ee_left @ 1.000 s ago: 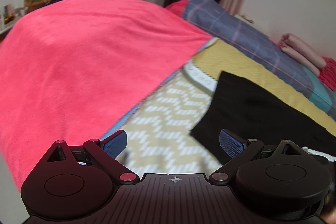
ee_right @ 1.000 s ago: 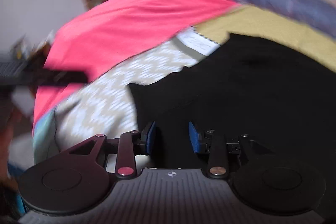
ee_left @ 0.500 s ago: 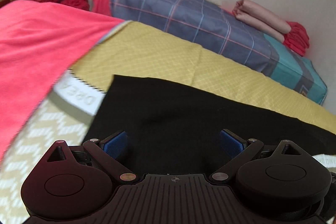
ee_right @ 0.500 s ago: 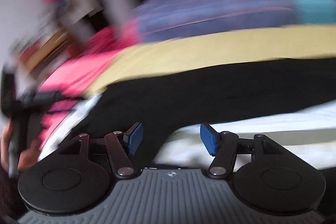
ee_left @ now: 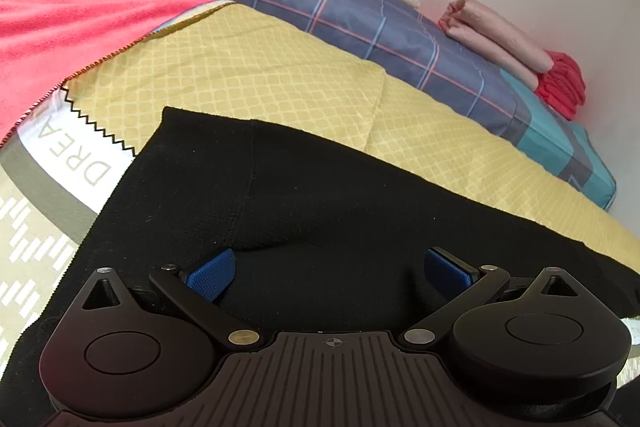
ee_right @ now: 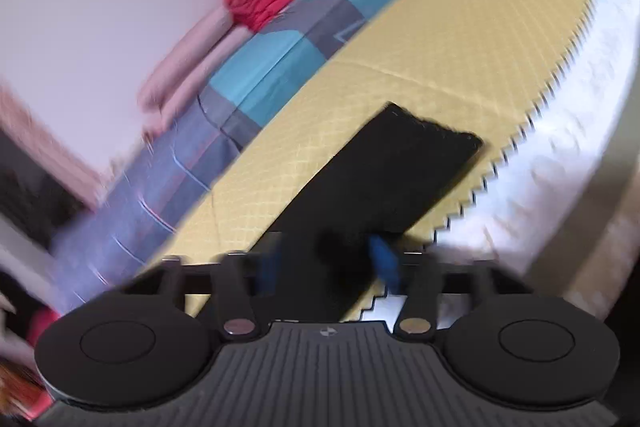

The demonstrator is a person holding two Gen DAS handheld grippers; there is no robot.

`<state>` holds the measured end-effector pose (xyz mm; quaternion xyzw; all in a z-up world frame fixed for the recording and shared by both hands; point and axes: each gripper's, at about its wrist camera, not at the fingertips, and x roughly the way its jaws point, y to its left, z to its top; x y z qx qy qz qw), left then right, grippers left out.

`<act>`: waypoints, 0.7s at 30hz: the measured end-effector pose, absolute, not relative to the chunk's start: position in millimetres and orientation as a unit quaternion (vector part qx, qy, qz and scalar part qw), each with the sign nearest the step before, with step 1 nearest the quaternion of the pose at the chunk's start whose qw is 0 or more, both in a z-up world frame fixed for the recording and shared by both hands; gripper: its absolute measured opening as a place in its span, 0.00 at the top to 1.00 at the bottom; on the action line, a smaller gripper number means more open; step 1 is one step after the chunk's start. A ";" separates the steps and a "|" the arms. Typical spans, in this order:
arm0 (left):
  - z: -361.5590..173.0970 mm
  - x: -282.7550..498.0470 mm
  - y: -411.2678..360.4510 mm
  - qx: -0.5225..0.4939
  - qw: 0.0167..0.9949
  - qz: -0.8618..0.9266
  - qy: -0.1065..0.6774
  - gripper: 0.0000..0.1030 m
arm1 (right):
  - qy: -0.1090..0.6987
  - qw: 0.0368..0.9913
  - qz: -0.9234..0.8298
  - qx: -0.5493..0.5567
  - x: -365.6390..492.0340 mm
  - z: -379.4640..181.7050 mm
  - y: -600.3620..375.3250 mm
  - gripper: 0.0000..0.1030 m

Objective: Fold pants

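Black pants (ee_left: 320, 195) lie flat on the yellow patterned bed cover (ee_left: 248, 67). In the left wrist view my left gripper (ee_left: 330, 273) hovers low over their wide end, open, its blue pads (ee_left: 212, 275) far apart with only flat cloth below. The right wrist view is blurred and tilted. It shows a narrow leg of the pants (ee_right: 400, 171) running away to its hem near the cover's zigzag edge. My right gripper (ee_right: 324, 263) sits over that leg, its jaws closing with a bump of black cloth between the still-apart pads.
A pink blanket (ee_left: 60, 27) covers the bed on the left. A checked blue pillow (ee_left: 360, 15) lies along the wall, with folded pink and red cloths (ee_left: 520, 55) on top. The white mattress side (ee_right: 560, 147) drops off beyond the zigzag edge.
Both grippers swung right along the bed, from the pink blanket side to over the pants. The right one rolled strongly and now faces the leg end; its pads have come closer together.
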<state>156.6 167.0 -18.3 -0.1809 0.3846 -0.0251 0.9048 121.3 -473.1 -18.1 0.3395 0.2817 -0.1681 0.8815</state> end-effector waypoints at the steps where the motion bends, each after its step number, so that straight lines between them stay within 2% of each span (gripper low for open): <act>1: -17.6 156.3 166.2 -0.180 0.905 -0.026 0.383 0.00 | 0.296 0.892 -0.183 0.288 126.4 -12.4 -469.0 0.93; 6: -15.6 157.9 164.8 -0.181 0.907 -0.026 0.379 0.00 | 0.261 0.879 -0.220 0.333 108.4 -21.2 -520.9 0.93; 9: -16.0 157.8 163.6 -0.176 0.909 -0.025 0.377 0.00 | 0.240 0.882 -0.264 0.310 101.9 -11.0 -512.8 0.91; 10: -16.2 157.1 163.1 -0.174 0.910 -0.025 0.377 0.00 | 0.234 0.877 -0.298 0.295 100.7 -6.0 -509.3 0.76; 11: -16.3 156.2 162.0 -0.172 0.910 -0.024 0.376 0.00 | 0.239 0.870 -0.318 0.292 95.9 -0.6 -505.5 0.45; 12: -16.2 156.0 161.0 -0.169 0.911 -0.023 0.376 0.00 | 0.246 0.867 -0.315 0.298 91.0 2.7 -502.4 0.36; 16: -15.2 155.7 159.0 -0.164 0.912 -0.018 0.376 0.00 | 0.257 0.891 -0.221 0.301 59.9 18.4 -475.2 0.33; 21: 1.2 144.3 164.8 -0.177 0.911 -0.007 0.373 0.00 | 0.286 0.919 -0.106 0.250 16.0 43.5 -414.4 0.23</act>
